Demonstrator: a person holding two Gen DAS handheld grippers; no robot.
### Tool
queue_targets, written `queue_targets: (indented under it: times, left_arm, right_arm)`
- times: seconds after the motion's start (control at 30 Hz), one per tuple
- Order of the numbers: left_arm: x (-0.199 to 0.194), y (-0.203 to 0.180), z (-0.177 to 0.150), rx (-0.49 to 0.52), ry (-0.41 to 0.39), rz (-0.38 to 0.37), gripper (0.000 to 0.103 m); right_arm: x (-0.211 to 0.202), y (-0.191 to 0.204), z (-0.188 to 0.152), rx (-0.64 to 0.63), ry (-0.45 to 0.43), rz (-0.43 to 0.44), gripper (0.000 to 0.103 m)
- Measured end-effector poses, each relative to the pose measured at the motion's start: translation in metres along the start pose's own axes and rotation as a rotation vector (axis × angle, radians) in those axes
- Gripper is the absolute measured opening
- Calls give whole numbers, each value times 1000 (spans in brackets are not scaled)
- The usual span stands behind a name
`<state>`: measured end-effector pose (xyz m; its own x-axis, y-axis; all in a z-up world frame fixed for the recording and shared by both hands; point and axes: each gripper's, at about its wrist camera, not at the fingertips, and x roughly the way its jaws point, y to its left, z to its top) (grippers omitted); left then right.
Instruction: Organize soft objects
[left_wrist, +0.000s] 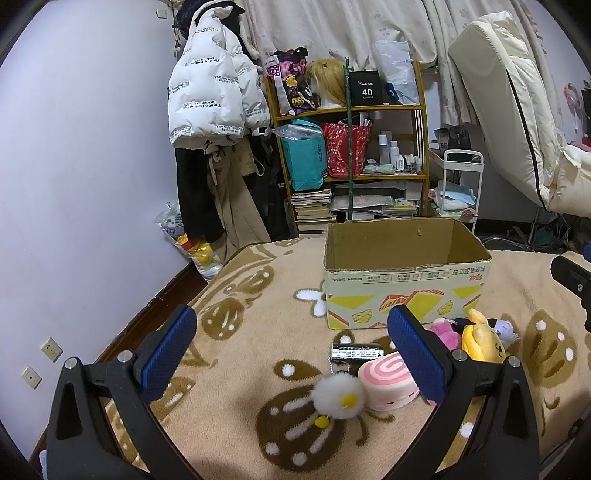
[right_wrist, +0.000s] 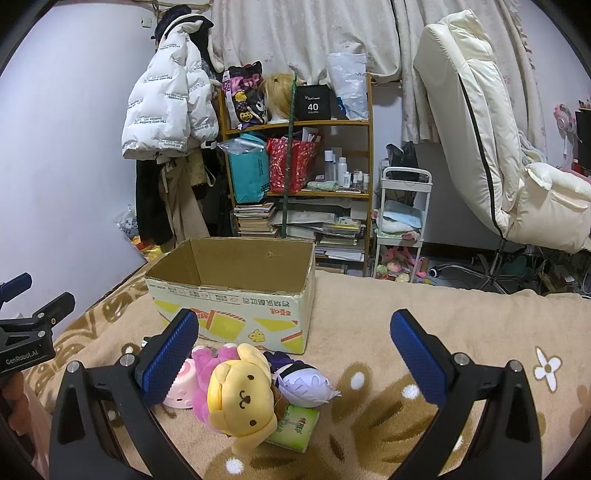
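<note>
Both grippers' jaws spread empty, left gripper (left_wrist: 291, 350) over pink roll plush (left_wrist: 388, 384), right gripper (right_wrist: 295, 354) above yellow dog plush (right_wrist: 242, 398)

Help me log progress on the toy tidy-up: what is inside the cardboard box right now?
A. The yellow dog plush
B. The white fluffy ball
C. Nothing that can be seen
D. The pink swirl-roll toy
C: the cardboard box shows only bare inner walls, while the yellow dog plush, the pink swirl-roll toy and the white fluffy ball all lie on the blanket in front of it.
</note>
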<state>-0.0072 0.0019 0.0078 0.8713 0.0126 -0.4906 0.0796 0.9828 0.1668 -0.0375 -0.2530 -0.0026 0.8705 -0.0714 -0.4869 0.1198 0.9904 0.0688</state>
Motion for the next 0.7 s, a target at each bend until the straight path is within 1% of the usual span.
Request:
queue_targets:
  times: [0.7]
  left_arm:
    - [4,0,-1,4,1,1,102]
  right_arm:
    - [-1,-1,0,0,-3,0,103]
